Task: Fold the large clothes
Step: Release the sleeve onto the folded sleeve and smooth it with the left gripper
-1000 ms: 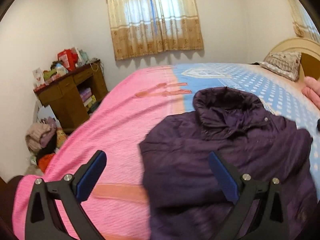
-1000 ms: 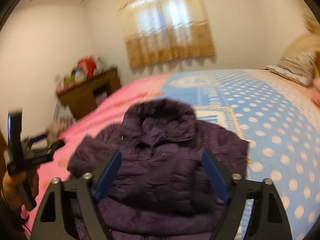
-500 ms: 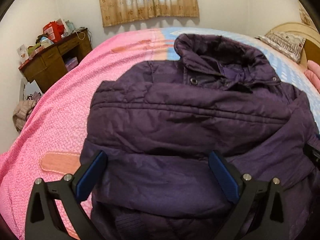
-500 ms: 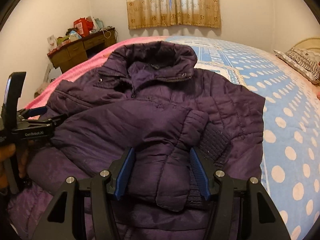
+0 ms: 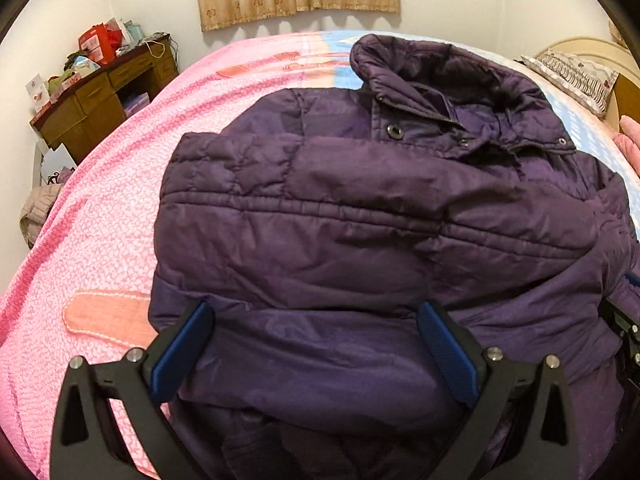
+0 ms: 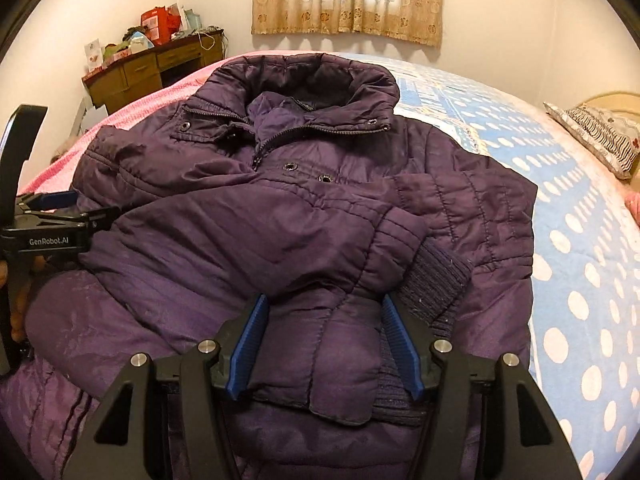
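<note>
Your right gripper (image 6: 324,340) has dropped onto the jacket (image 6: 280,220); jaws clamp its cuff. Left gripper (image 5: 316,344) gapes: fold starting.

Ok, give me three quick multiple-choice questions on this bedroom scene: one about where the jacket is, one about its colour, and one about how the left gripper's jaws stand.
1. Where does the jacket lie?
A. on the desk
B. on the bed
C. on the floor

2. What colour is the jacket?
A. purple
B. red
C. green

3. How do the jaws of the left gripper stand?
A. shut tight
B. wide apart
C. out of view

Answers:
1 B, the pink and blue bedcover shows all round it.
2 A, every panel is dark purple.
3 B, the blue pads stand far apart over the fabric.
</note>
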